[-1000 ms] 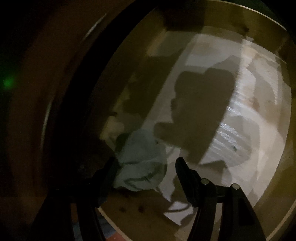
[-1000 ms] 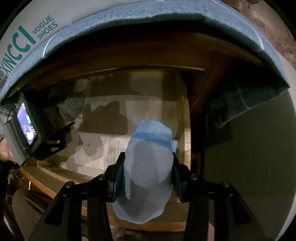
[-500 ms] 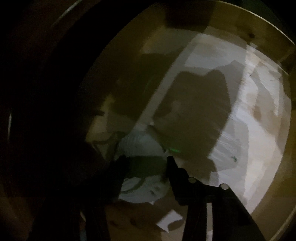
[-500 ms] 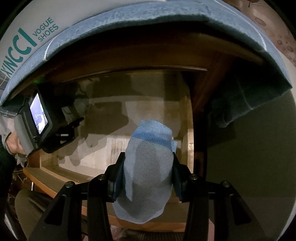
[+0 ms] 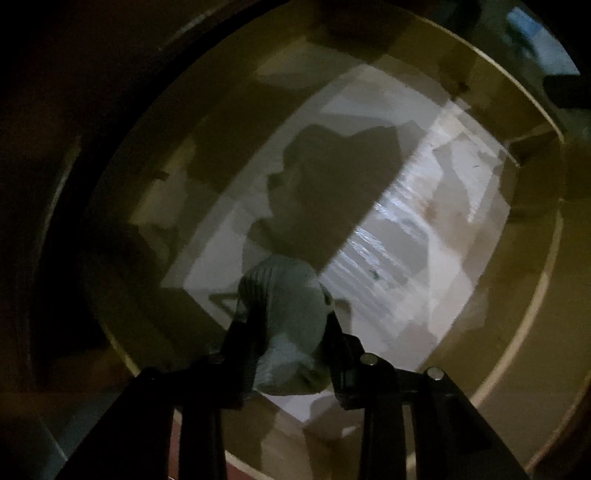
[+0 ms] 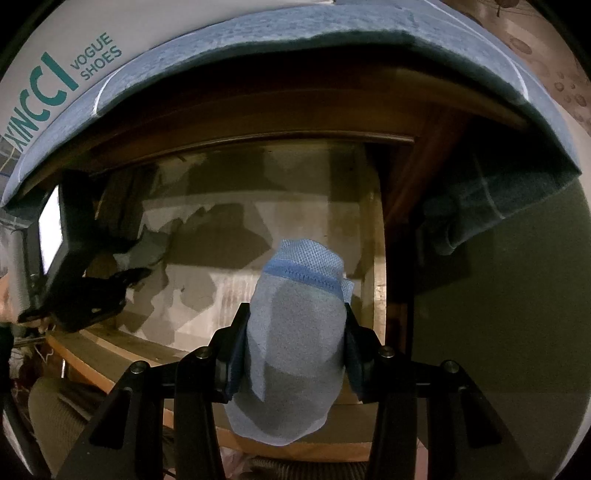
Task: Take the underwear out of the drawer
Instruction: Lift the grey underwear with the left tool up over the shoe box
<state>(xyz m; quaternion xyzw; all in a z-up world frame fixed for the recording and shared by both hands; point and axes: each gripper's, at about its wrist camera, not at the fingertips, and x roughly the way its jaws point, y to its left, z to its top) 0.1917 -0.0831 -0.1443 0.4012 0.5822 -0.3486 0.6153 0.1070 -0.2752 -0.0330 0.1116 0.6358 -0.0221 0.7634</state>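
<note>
In the left wrist view a bunched pale green underwear (image 5: 284, 295) sits between the fingers of my left gripper (image 5: 286, 321), just above the pale lined floor of the open wooden drawer (image 5: 406, 221). The jaws are closing and the pads press into the cloth. The right wrist view shows that left gripper (image 6: 122, 266) at the drawer's left side with the pale cloth (image 6: 147, 247) in it. My right gripper (image 6: 293, 314) is shut on a folded blue underwear (image 6: 295, 332), held over the drawer's front edge.
The drawer's right wall (image 6: 369, 258) is pale wood. Above the drawer a blue towel (image 6: 332, 33) overhangs the cabinet top, with a white shoe box (image 6: 55, 74) on it. A dark grey-green surface (image 6: 498, 314) fills the right side.
My left gripper tipped downward and its jaws narrowed onto the pale green underwear, which now sits bunched between the fingers. The right gripper and its blue underwear stayed still.
</note>
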